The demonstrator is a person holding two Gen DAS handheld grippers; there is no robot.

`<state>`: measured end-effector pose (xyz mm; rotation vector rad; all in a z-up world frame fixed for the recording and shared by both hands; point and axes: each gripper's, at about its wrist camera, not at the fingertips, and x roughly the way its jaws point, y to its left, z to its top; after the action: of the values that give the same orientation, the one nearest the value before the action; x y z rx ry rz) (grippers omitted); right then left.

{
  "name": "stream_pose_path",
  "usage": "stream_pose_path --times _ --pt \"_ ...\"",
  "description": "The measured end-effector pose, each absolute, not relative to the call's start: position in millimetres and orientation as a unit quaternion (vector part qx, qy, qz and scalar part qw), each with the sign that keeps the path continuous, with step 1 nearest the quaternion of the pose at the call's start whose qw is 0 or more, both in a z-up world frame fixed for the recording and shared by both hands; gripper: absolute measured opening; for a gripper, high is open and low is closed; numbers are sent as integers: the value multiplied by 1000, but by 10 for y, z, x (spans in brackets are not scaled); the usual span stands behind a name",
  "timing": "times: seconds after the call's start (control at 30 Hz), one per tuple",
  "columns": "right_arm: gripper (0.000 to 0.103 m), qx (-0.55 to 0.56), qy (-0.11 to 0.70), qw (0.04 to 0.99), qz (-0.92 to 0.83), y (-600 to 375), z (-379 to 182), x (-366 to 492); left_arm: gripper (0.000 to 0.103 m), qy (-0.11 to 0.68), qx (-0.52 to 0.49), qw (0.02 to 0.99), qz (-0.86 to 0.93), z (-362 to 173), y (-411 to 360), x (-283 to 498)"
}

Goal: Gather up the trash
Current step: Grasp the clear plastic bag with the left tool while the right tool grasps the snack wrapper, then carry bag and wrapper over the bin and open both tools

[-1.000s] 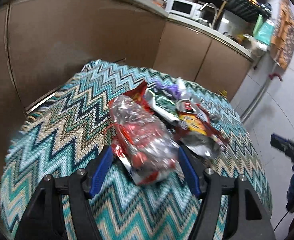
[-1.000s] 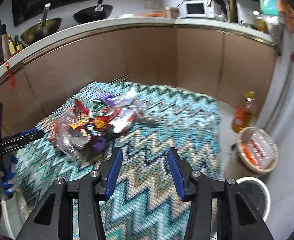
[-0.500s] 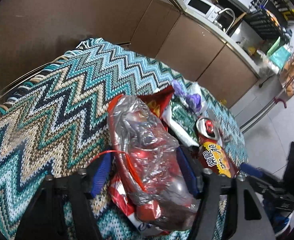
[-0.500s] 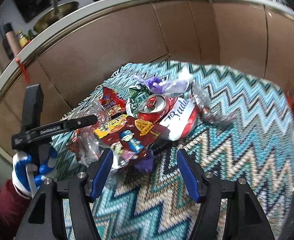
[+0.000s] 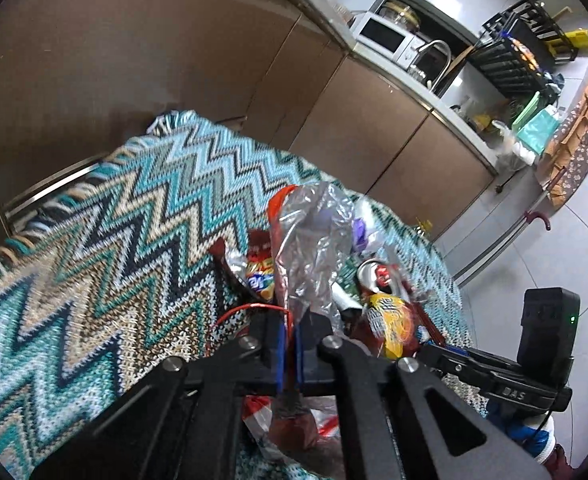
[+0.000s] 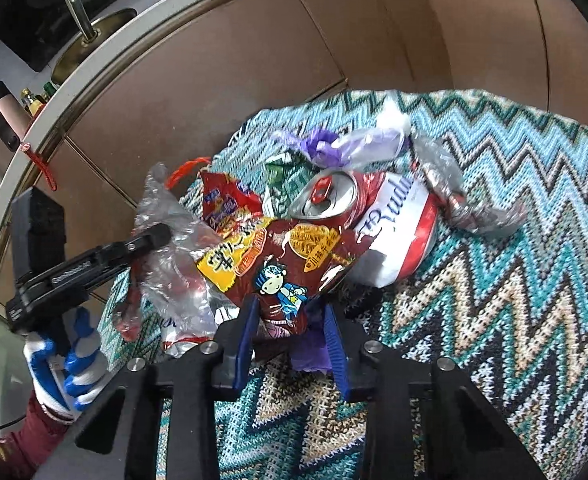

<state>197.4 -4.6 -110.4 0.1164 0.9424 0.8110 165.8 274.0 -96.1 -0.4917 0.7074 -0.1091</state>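
A pile of trash lies on the zigzag cloth (image 6: 494, 280): a clear plastic bag with a red drawstring (image 5: 310, 240), a dark red noodle snack wrapper (image 6: 278, 264), a crushed red and white can (image 6: 374, 220), a green wrapper (image 6: 290, 184) and a purple bag (image 6: 334, 144). My left gripper (image 5: 289, 344) is shut on the clear plastic bag and holds it up. My right gripper (image 6: 290, 328) has its blue pads on either side of the snack wrapper's lower edge and a purple scrap, nearly closed on them. The left gripper also shows in the right wrist view (image 6: 94, 256).
Brown kitchen cabinets (image 5: 174, 60) curve close behind the table. A counter with a microwave (image 5: 386, 36) and sink tap runs along the top. A crumpled silver wrapper (image 6: 466, 204) lies right of the can. Tiled floor (image 5: 566, 248) is to the right.
My left gripper closed on the clear plastic bag and lifted it. My right gripper moved in onto the snack wrapper and narrowed its jaws around it.
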Motion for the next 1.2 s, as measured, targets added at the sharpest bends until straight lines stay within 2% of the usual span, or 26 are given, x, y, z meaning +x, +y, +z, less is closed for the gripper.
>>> stream_pose_path --times 0.03,0.17,0.57,0.87,1.2 --pt "17 54 433 816 379 -78 -1059 1942 3 338 -237 909 -52 -913 2738 1628" --pt "15 58 405 831 376 -187 -877 1861 3 319 -233 917 -50 -676 2725 1480" --pt "14 90 329 881 329 -1079 -323 1382 3 291 -193 933 -86 -66 2194 1205" --pt "15 100 304 925 202 -2295 -290 934 3 306 -155 923 -172 78 1047 1361" --pt "15 101 312 945 10 -3475 -564 568 3 370 -108 879 -280 -292 -707 1879"
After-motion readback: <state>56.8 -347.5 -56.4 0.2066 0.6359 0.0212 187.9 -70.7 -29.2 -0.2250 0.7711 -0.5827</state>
